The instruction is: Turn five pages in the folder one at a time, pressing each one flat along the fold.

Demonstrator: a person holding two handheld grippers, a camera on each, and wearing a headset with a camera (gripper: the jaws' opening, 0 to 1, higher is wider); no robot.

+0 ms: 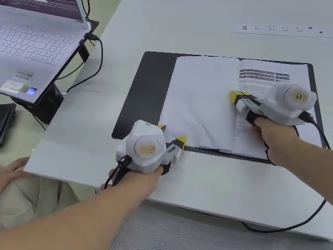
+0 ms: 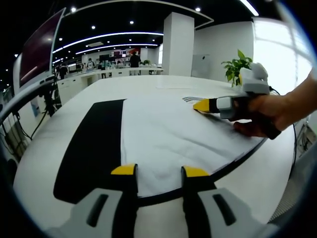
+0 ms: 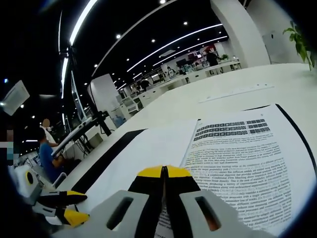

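The folder lies open on the white table, its black cover [image 1: 140,94] showing at the left. A blank turned page [image 1: 200,99] lies over the left half, and a printed page [image 1: 265,78] lies on the right. My left gripper [image 1: 171,134] rests at the folder's front edge, open, with the blank page's [image 2: 163,134] near corner between its yellow tips [image 2: 159,171]. My right gripper [image 1: 237,97] is shut and sits low over the paper near the fold, its tips [image 3: 163,172] closed together above the printed page [image 3: 242,158]. Nothing is gripped.
A laptop [image 1: 36,41] on a stand sits at the far left, with a black cable [image 1: 96,57] trailing onto the table. A white power strip [image 1: 283,28] lies at the back right. A person's hand [image 1: 10,172] rests off the table's front left edge.
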